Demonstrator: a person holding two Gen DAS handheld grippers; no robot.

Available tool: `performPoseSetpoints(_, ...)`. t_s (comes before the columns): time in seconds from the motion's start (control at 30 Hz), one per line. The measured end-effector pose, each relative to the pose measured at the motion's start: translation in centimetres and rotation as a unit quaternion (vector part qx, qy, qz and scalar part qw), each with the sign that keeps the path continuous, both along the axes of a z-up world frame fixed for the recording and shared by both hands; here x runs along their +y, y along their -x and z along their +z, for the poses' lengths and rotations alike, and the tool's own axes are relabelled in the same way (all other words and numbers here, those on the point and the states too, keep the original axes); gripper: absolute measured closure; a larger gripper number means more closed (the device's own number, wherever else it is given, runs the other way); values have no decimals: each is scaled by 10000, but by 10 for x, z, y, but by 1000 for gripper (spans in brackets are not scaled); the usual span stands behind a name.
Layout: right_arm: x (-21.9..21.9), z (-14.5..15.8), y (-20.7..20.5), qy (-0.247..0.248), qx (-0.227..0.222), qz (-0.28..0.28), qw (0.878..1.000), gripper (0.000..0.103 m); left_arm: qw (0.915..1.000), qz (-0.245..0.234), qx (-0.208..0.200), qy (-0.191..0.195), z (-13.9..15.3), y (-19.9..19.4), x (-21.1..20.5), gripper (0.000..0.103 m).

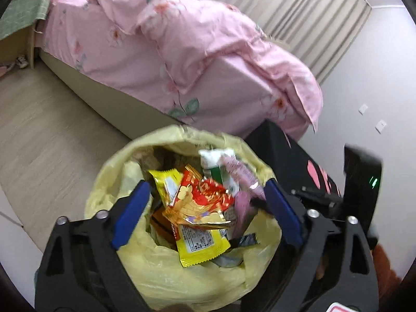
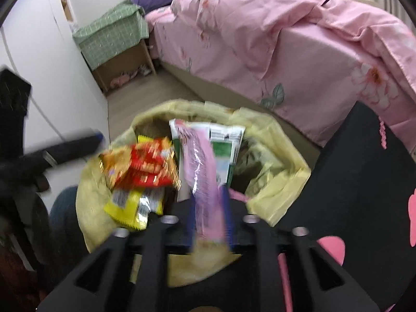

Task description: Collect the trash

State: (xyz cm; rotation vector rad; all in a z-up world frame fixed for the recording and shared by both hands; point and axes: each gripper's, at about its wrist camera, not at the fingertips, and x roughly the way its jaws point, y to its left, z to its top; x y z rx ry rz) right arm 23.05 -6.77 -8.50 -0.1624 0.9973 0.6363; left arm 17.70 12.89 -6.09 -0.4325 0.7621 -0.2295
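Already nearly full, the pale yellow plastic trash bag (image 1: 166, 283) holds red, yellow and green snack wrappers (image 1: 200, 202) beneath two handheld grippers. The left gripper (image 1: 205, 205) hangs with jaws spread wide and empty; the right gripper (image 2: 209, 208) has jaws parted around a pink crinkled wrapper (image 2: 205, 182), apparently dropping in. A pink-quilted bed (image 2: 273, 52) stands beyond, a black box (image 2: 364, 176) right.

Both wrist cameras look steeply down, close above the bag (image 1: 166, 267), sharing the bed (image 2: 299, 59) behind
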Motion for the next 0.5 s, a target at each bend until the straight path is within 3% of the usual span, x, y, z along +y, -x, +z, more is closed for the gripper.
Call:
performPoseSetpoints(0.1,-7,6,7,-174,-28,-8,9998,62,9990,329,-109,-298,20,15,-1,14)
performPoseSetpoints(0.17,-12,14,16,-267,-129,-11,9996,51,9971,548,-188,-483,33,29,-2,11)
performPoseSetpoints(0.33,-41,47,57,-399,-546,-327,9972,51,9918,593,-482,-1024,58,73,-21,11)
performPoseSetpoints(0.5,-78,90,134,-555,-1062,-787,9897,51,9879,314,-427,-1458,69,115,-50,11)
